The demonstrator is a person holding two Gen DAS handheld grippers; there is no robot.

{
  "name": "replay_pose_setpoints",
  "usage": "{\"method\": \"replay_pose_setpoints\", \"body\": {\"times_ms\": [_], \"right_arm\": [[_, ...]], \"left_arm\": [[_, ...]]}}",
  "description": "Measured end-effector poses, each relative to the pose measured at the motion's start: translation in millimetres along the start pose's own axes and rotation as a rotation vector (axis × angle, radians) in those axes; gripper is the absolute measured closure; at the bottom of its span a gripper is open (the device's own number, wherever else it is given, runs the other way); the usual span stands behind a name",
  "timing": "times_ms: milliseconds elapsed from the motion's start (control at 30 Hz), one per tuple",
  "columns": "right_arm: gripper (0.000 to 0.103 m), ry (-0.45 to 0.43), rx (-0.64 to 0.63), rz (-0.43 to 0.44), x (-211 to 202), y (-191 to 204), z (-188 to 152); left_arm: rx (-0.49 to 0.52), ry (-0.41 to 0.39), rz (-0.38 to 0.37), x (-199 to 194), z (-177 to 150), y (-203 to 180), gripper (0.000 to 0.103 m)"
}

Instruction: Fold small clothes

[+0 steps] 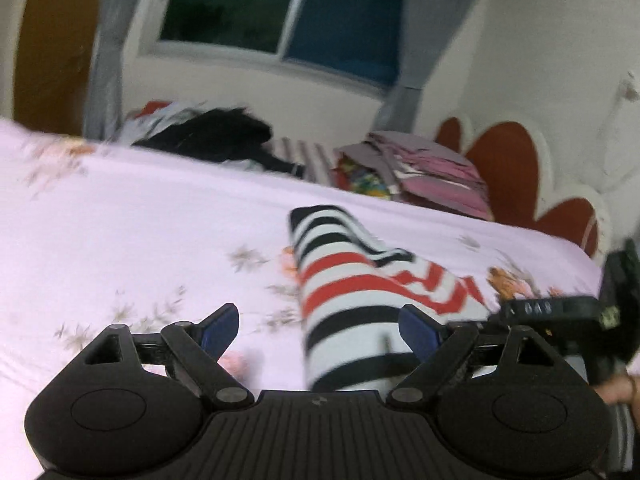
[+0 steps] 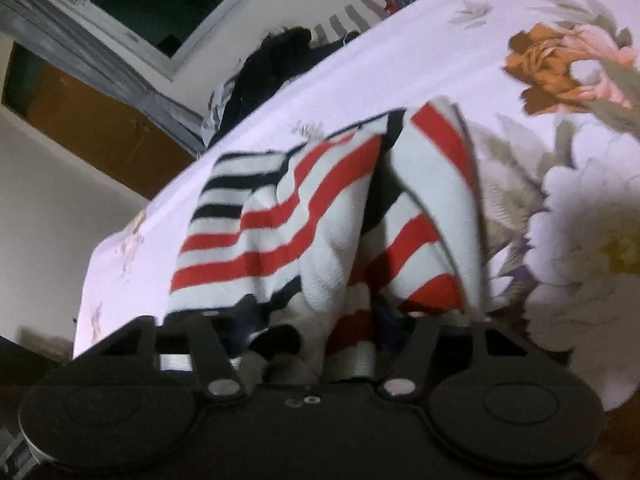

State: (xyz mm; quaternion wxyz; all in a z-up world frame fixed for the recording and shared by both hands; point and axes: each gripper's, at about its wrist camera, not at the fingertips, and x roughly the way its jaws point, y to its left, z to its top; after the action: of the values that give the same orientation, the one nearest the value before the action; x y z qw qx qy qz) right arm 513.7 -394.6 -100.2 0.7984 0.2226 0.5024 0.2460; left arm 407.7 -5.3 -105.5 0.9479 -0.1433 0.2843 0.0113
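A small knitted garment with red, black and white stripes (image 1: 352,292) lies partly folded on the pink floral bed sheet (image 1: 140,232). My left gripper (image 1: 318,330) is open and empty, its blue-padded fingers (image 1: 220,330) spread wide just above the garment's near end. In the right wrist view the garment (image 2: 320,216) is bunched up and draped right over my right gripper (image 2: 316,332); its fingertips are hidden under the cloth. The right gripper's body also shows at the right edge of the left wrist view (image 1: 568,312).
A dark heap of clothes (image 1: 216,140) and a stack of folded pink and grey clothes (image 1: 424,172) sit at the bed's far edge. A red and white headboard (image 1: 520,172) is at the right. A window (image 1: 280,8) and curtains lie behind.
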Motion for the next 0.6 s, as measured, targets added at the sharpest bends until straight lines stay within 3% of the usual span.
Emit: {"method": "replay_pose_setpoints", "body": {"times_ms": [167,433,500,600], "right_arm": [[0.077,-0.048,-0.081,-0.024,-2.4,14.0,-1.0],[0.082,-0.293,-0.373,-0.19,-51.0,46.6,-10.3],[0.082,-0.271,-0.391,-0.243,-46.1,35.8,-13.6],[0.081,-0.176,-0.246,-0.216,-28.7,2.0,-11.5]], "left_arm": [[-0.043,0.048,-0.006,32.4,-5.9,1.3,0.017],[0.028,0.031,-0.082,49.7,-9.9,-35.8,0.017],[0.046,0.053,-0.097,54.8,-14.2,-43.2,0.017],[0.086,0.127,-0.088,69.5,-25.7,-52.5,0.017]]}}
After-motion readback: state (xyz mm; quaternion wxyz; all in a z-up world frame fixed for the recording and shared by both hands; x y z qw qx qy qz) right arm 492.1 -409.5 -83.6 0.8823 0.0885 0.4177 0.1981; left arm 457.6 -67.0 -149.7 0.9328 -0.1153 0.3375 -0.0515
